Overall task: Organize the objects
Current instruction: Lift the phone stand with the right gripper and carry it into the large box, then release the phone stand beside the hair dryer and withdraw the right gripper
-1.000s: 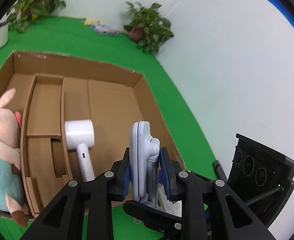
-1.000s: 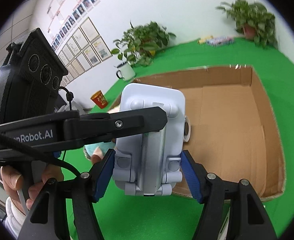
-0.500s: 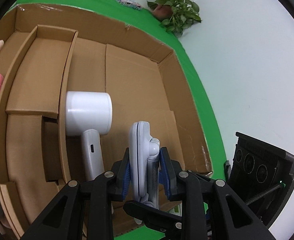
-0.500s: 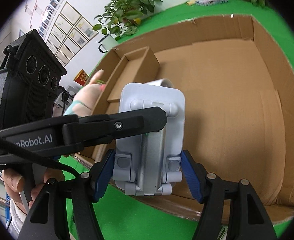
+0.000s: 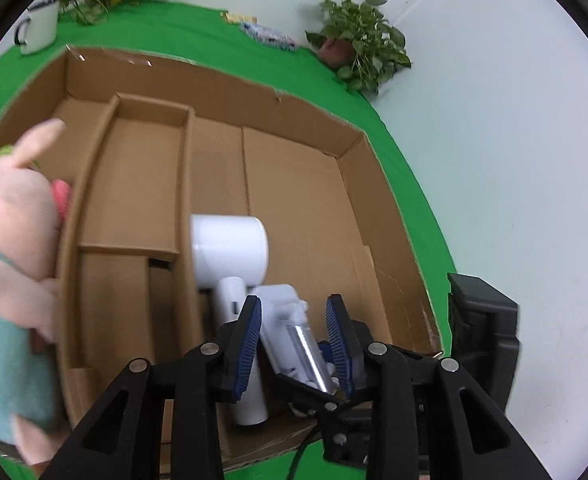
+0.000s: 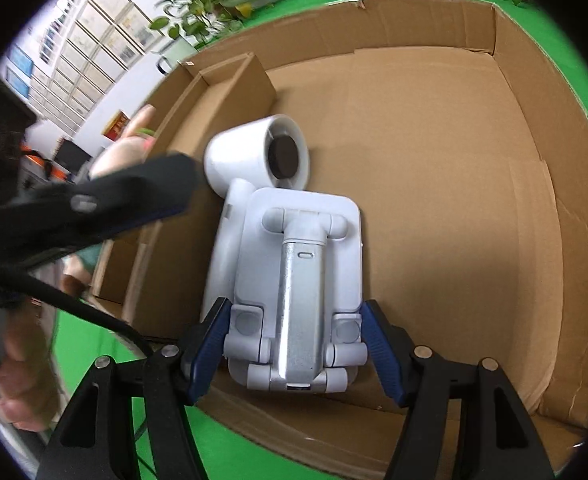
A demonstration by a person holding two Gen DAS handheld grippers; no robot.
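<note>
A white folding phone stand [image 6: 297, 288] lies in the cardboard box [image 6: 533, 200], beside a white hair dryer [image 6: 254, 160]. My right gripper [image 6: 294, 344] has its blue pads at the stand's two sides near its base; contact is unclear. My left gripper [image 5: 295, 336] is open, its pads apart on either side of the stand [image 5: 290, 320], not touching it. The hair dryer [image 5: 230, 256] lies against a cardboard divider [image 5: 186, 208]. A pink and teal plush toy [image 5: 10, 260] is at the box's left wall.
The box has cardboard compartments [image 5: 134, 184] on its left side. A green cloth [image 5: 393, 152] covers the table. A white mug [image 5: 40, 28] and potted plants [image 5: 357, 56] stand at the back. A black device [image 5: 481, 328] is at the right.
The left gripper has opened and let go of the phone stand. The stand went down into the box and now lies flat next to the hair dryer, between the right gripper's pads.
</note>
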